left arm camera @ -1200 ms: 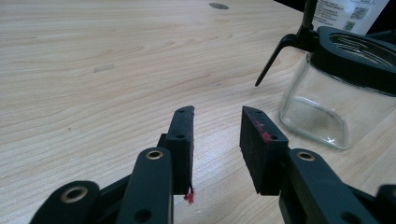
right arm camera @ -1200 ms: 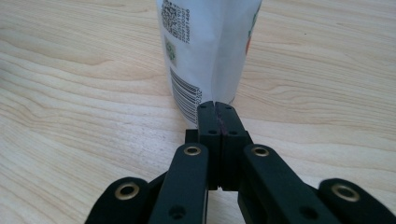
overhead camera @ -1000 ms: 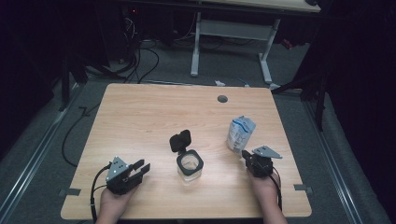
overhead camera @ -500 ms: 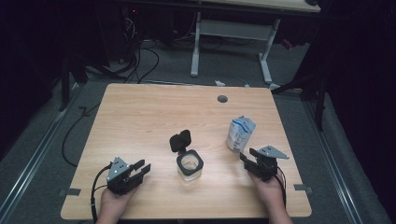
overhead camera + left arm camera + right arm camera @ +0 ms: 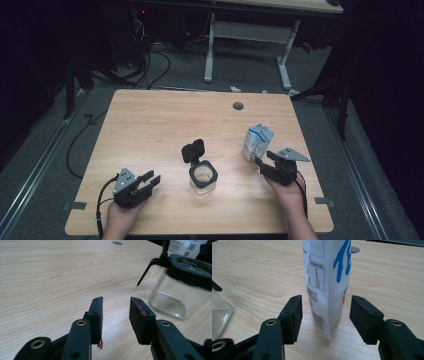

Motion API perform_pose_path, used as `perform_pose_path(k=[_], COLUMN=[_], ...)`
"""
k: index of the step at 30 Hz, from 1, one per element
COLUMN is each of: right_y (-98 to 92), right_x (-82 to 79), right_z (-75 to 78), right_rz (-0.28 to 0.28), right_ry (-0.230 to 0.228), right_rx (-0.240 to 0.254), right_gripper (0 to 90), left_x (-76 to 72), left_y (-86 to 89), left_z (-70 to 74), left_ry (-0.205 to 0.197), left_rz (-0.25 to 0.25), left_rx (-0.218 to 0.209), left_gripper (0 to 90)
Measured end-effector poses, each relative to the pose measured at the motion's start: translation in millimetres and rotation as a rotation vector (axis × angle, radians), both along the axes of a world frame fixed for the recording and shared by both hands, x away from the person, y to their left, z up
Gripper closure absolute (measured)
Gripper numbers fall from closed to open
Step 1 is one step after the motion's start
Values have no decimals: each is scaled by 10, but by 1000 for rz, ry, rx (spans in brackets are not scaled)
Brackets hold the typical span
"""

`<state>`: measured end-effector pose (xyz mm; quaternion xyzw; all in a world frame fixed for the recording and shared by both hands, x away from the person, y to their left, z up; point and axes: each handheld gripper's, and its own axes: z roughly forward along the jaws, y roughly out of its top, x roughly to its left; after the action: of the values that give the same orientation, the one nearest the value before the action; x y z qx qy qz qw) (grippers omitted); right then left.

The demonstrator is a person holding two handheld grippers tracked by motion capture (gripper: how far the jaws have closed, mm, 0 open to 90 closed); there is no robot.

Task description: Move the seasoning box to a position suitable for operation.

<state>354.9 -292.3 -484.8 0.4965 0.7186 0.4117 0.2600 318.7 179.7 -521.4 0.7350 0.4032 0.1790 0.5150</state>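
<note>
A white pouch with blue print (image 5: 258, 141) (image 5: 327, 282) stands upright on the wooden table (image 5: 165, 125) at the right. My right gripper (image 5: 260, 163) (image 5: 327, 301) sits just in front of it. Its jaws have just been opening and stand wide, with the pouch's lower edge in the gap and both pads off it. A clear glass jar (image 5: 203, 177) (image 5: 176, 293) with a black rim stands mid-table, its black hinged lid (image 5: 193, 150) flipped up. My left gripper (image 5: 151, 181) (image 5: 116, 312) rests near the front left, open and empty, pointing toward the jar.
A round grommet hole (image 5: 238, 106) lies in the tabletop toward the far edge. Beyond the table are a white desk frame (image 5: 247, 45) and cables on the dark floor. Tape marks sit at the table's front corners.
The right gripper's jaws went from nearly closed to wide apart, and that hand lifted slightly. The pouch, jar and left gripper stayed put.
</note>
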Motion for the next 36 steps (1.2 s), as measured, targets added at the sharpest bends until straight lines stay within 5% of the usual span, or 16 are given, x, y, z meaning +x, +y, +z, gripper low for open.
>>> perform_pose_path(k=[6,15,23,28,36], right_y=[-34,15,41,43,43], right_x=[42,127,155,158,151], right_z=[0,-19,-7,-18,-33], right_rz=[25,14,19,25,26], right_ry=[-12,-45,-83,-88,-99], right_rx=[57,41,0,-14,-13], right_gripper=[451,561,522,674,770], left_x=[1,8,7,12,14], left_y=[1,15,16,23,26], left_z=[-1,-9,-10,-13,-14], left_ry=[1,6,6,9,9], left_rz=[2,7,9,10,11], left_rx=[-3,-6,-8,-6,-10], left_gripper=[636,636,636,636,636])
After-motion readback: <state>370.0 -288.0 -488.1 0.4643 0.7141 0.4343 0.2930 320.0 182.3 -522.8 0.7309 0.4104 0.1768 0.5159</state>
